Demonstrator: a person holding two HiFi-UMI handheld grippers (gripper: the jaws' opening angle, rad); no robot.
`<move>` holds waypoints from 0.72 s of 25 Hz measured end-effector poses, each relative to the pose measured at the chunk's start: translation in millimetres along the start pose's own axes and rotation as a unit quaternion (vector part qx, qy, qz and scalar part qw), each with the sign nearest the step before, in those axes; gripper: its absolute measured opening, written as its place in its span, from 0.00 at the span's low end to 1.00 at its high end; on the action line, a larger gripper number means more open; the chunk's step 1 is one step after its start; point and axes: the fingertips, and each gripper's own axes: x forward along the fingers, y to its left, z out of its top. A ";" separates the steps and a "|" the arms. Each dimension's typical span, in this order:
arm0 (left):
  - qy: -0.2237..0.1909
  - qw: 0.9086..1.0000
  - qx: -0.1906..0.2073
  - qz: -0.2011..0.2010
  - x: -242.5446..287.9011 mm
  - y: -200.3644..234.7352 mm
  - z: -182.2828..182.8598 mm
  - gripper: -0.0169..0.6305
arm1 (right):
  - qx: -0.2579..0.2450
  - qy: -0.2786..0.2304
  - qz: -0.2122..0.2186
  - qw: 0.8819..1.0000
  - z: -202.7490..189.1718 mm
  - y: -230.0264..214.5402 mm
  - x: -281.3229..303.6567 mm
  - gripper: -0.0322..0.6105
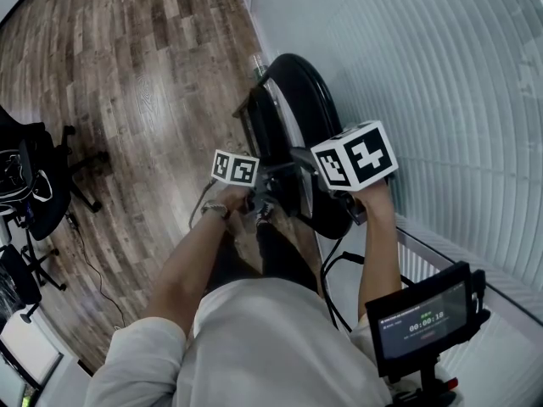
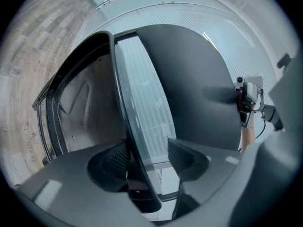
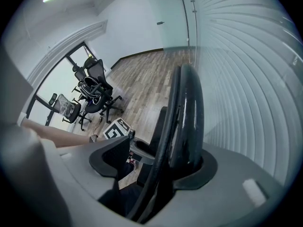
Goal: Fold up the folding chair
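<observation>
The black folding chair [image 1: 299, 113] stands edge-on beside the ribbed frosted wall [image 1: 441, 75], its seat and back close together. My left gripper [image 1: 273, 181] reaches level to the chair's near side. In the left gripper view its jaws [image 2: 147, 157] straddle a thin black frame tube [image 2: 124, 117]. The tube lies by the left pad, and wall shows between it and the right pad. My right gripper [image 1: 316, 185] points steeply down over the chair's top. In the right gripper view the thick glossy rim [image 3: 189, 112] sits between its jaws [image 3: 156, 161] against the right one, and the left pad [image 3: 116, 162] stands apart from it.
Black office chairs [image 1: 34, 185] stand on the wood floor at the left, seen also as office chairs [image 3: 94, 89] by a window. A small screen on a stand [image 1: 424, 316] is at my lower right. A white radiator rail [image 1: 475, 261] runs along the wall.
</observation>
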 end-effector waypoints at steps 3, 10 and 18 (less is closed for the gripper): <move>0.000 1.000 -0.001 0.001 -0.6 1.2 -0.3 0.37 | -0.001 0.004 -0.008 1.000 -0.8 -0.4 1.0 0.48; -0.003 1.000 0.001 0.005 -2.7 3.5 0.4 0.37 | -0.002 0.006 -0.013 1.000 1.0 0.3 3.7 0.47; 0.000 1.000 -0.003 0.014 -3.7 4.3 1.7 0.37 | -0.004 0.011 -0.022 1.000 2.8 0.7 4.8 0.46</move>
